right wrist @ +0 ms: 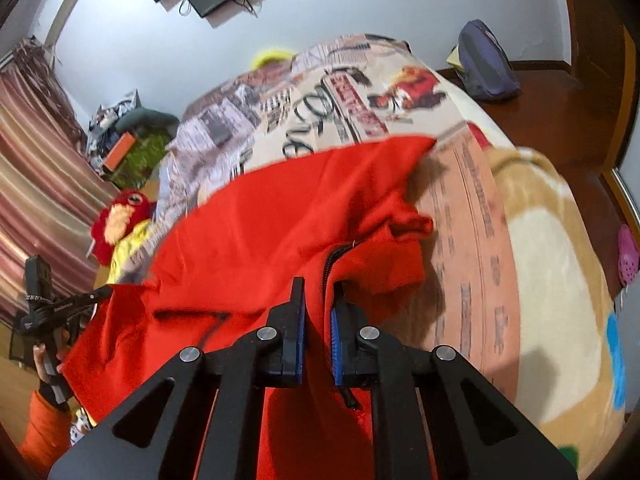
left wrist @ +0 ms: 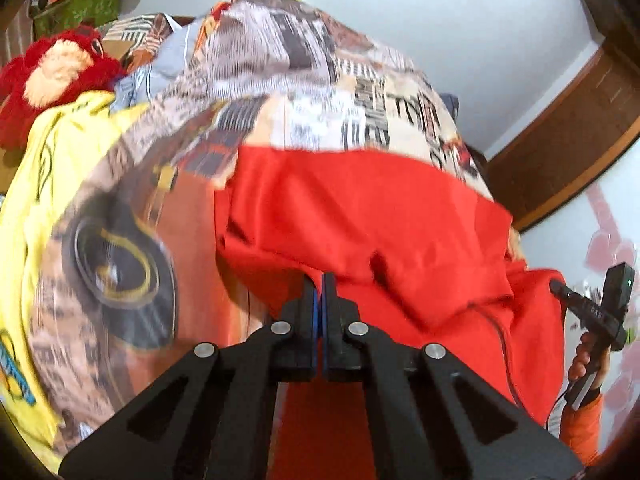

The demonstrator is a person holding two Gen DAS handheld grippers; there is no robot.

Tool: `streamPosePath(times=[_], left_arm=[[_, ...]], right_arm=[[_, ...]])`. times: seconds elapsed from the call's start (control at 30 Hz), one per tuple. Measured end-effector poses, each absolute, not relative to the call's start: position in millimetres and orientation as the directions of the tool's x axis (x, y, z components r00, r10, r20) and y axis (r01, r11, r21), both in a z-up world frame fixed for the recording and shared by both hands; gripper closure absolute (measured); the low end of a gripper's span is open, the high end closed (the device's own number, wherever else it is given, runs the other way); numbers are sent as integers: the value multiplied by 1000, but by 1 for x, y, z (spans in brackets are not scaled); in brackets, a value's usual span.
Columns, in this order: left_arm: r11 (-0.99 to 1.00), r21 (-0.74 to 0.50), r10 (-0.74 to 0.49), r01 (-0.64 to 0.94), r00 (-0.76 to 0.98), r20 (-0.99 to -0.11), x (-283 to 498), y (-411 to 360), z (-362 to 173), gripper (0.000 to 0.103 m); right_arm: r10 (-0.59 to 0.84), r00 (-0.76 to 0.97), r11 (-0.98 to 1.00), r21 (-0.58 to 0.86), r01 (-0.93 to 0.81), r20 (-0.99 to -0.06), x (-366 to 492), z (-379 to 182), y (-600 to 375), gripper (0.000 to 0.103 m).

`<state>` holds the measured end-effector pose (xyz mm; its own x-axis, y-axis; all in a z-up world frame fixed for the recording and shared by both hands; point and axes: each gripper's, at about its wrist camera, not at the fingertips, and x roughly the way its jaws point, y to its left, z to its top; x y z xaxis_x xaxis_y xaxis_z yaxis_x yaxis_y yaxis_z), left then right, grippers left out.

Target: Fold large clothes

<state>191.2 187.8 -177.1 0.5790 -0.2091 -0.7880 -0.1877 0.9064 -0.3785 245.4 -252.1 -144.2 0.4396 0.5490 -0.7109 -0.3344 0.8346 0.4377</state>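
**Claws pinch the red jacket's near edge**

Left claw (left wrist: 320, 280) is pressed together on the red zip-up fabric jacket (left wrist: 360, 216); right claw (right wrist: 318, 292) nips its zipper edge. Draped over the newsprint-patterned bed (right wrist: 360, 92), it needs us lifting evenly, keeping tension.

Bed (right wrist: 472, 216) open at 3 o'clock of red jacket (right wrist: 280, 216); plush toy (right wrist: 116, 220), yellow cloth (left wrist: 60, 152) crowd 9 o'clock.

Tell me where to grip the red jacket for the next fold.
Take the red jacket at its far corner, coming from the bed's right side. That corner lies flat and free on the bedspread, while the near zipper edge is bunched between the right fingers.
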Motion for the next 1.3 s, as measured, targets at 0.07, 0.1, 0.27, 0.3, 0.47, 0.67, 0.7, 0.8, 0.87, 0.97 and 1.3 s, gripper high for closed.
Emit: streamPosePath(times=[0.07,0.1,0.27,0.3,0.47,0.67,0.7,0.8,0.87,0.97,1.3], left_arm=[[907,-374,-194,-196,593,-781,212,196,-174,103],[905,-375,-191,-201,596,-780,218,199,-173,103],[892,-373,-164,-257,585,-794,268,220,-190,103],[888,-375,-164,-265,580,-798,274,222,-195,103],[883,-326,-119,-338,511,-852,314,233,-245,103],[870,-322,-135,-374,448,-884,321,243,-290,100],[874,-317,-133,-367,447,-884,319,243,-291,99],[903,-276,-109,-331,444,-889,313,238,-282,98],[928,-219,-69,-302,440,-895,307,231,-270,96],[958,-129,-3,-256,440,-898,298,219,-255,80],[987,-124,-67,-105,430,-900,245,179,-237,59]], right_arm=[[544,457,838,432,-333,-704,260,-138,-247,94],[545,460,838,433,-333,-701,267,-136,-246,94],[527,475,850,429,-307,-704,311,-138,-233,94],[523,470,852,434,-293,-711,323,-143,-228,94],[490,425,871,429,-237,-761,369,-171,-216,94],[505,328,863,477,-167,-798,394,-206,-217,91],[520,317,854,494,-164,-793,393,-206,-220,91],[522,316,853,496,-164,-792,389,-197,-226,87],[486,347,874,448,-186,-803,379,-185,-229,81],[411,419,910,344,-230,-809,362,-168,-229,65],[387,347,902,273,-335,-854,289,-176,-233,57]])
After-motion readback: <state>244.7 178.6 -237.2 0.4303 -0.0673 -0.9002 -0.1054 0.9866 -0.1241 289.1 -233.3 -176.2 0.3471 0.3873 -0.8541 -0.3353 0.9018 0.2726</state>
